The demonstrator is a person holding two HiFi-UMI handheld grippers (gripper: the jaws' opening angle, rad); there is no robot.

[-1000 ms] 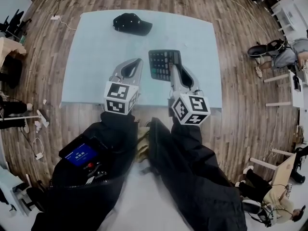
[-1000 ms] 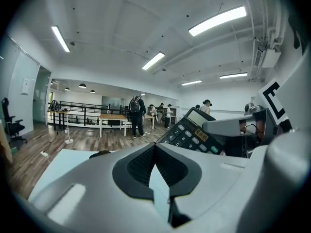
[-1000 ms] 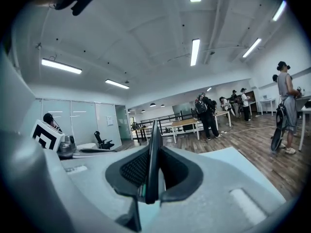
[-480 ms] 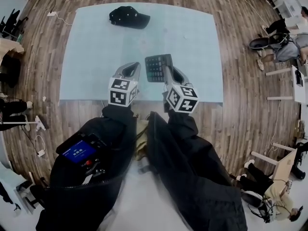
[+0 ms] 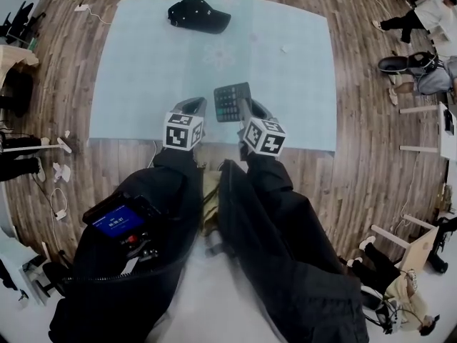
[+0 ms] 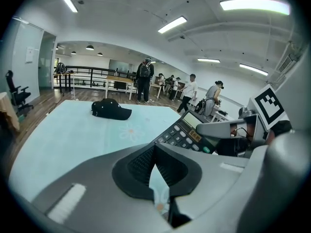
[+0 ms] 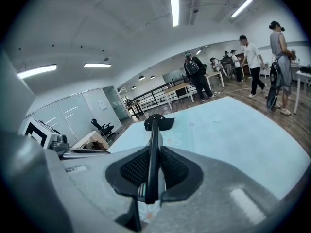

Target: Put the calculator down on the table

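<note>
A dark calculator hangs over the near part of the pale blue table, keys facing up. My right gripper is shut on its near right edge. In the right gripper view the calculator stands edge-on between the ribbed pads, and the gripper pinches it. My left gripper hovers just left of it, shut, with nothing between its tips. From the left gripper view the calculator shows at right, keys and display visible.
A black cap lies at the table's far side, seen too in the left gripper view. The table's front edge runs just under both grippers. Wooden floor surrounds it; people and chairs sit off to the right.
Both grippers have sunk toward the table, side by side. The calculator came down with the right gripper, still pinched. The cap has not moved.
</note>
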